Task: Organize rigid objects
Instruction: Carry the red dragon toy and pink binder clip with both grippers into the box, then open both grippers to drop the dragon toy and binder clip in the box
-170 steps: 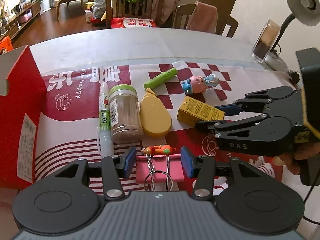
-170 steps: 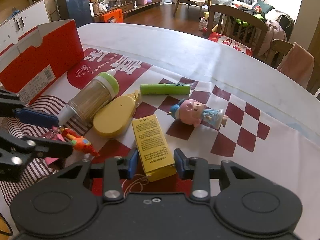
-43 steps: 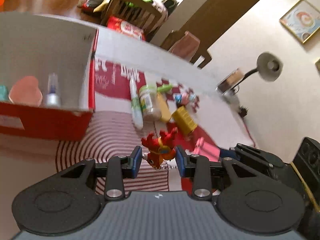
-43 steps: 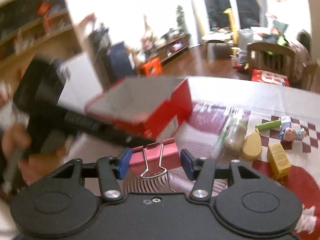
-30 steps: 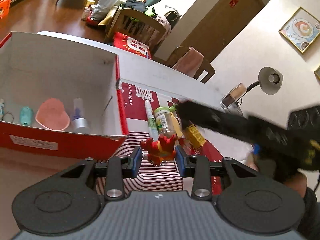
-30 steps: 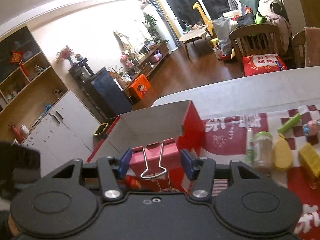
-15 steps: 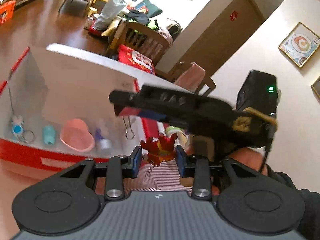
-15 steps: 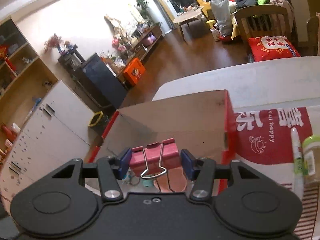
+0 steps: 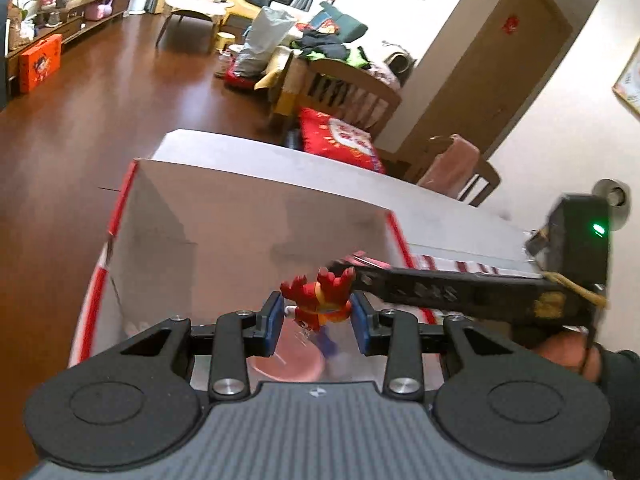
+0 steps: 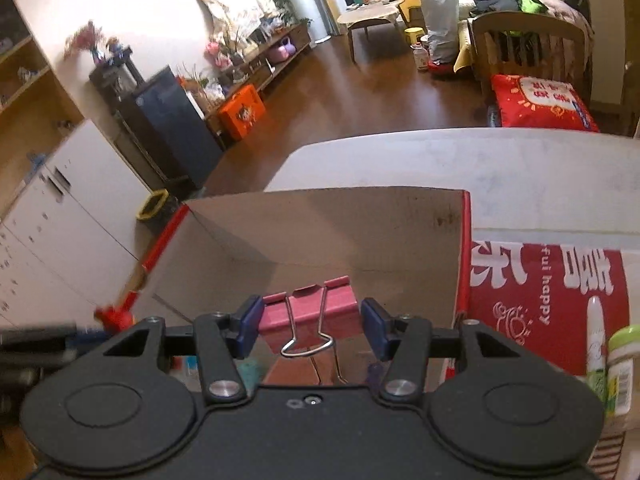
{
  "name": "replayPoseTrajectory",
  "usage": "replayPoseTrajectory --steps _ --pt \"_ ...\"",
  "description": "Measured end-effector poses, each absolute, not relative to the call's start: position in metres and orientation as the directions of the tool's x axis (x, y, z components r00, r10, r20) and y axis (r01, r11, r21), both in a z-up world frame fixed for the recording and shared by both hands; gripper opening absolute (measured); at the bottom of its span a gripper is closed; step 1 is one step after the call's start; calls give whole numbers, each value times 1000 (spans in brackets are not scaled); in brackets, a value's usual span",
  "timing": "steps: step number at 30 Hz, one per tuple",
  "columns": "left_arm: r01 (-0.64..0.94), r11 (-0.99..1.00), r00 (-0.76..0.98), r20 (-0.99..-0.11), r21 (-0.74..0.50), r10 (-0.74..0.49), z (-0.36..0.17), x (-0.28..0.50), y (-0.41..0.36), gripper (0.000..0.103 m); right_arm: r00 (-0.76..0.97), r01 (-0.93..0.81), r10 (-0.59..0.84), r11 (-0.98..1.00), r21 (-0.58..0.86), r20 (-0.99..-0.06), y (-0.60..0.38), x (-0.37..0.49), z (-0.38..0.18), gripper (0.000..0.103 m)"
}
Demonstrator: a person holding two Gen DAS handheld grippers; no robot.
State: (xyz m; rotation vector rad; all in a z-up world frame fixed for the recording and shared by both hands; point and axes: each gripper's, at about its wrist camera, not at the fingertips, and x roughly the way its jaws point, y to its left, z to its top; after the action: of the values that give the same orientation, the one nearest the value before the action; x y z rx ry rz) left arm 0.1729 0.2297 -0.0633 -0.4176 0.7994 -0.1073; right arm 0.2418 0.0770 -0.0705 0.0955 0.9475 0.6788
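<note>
My left gripper point(image 9: 316, 322) is shut on a red rooster keychain toy point(image 9: 320, 300) and holds it above the open red cardboard box point(image 9: 256, 216). My right gripper point(image 10: 312, 328) is shut on a pink binder clip point(image 10: 310, 316), also held over the box point(image 10: 320, 232). The right gripper's body reaches in from the right in the left wrist view point(image 9: 460, 286). The toy shows blurred at the left of the right wrist view point(image 10: 114, 316). A pink heart-shaped dish point(image 9: 288, 354) lies on the box floor under the left gripper.
A white glue pen point(image 10: 595, 332) and a green-capped jar point(image 10: 622, 368) lie on the red patterned cloth point(image 10: 540, 292) right of the box. Small items on the box floor show under the right gripper. Chairs stand beyond the white table point(image 10: 480, 156).
Both grippers have moved left from the cloth to above the box, each still holding its object. The right gripper has swung back to the right of the left wrist view.
</note>
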Motion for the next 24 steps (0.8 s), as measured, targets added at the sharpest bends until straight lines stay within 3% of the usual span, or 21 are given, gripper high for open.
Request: replayPoseTrajectory --steps 9,24 --pt "-107 949 635 -754 -298 -166 -94 210 256 35 385 -581 493 786 210 -780 105 235 -81 53" --pt "-137 965 472 -871 -222 -134 -136 257 255 35 328 -603 378 789 117 -865 139 227 -96 53"
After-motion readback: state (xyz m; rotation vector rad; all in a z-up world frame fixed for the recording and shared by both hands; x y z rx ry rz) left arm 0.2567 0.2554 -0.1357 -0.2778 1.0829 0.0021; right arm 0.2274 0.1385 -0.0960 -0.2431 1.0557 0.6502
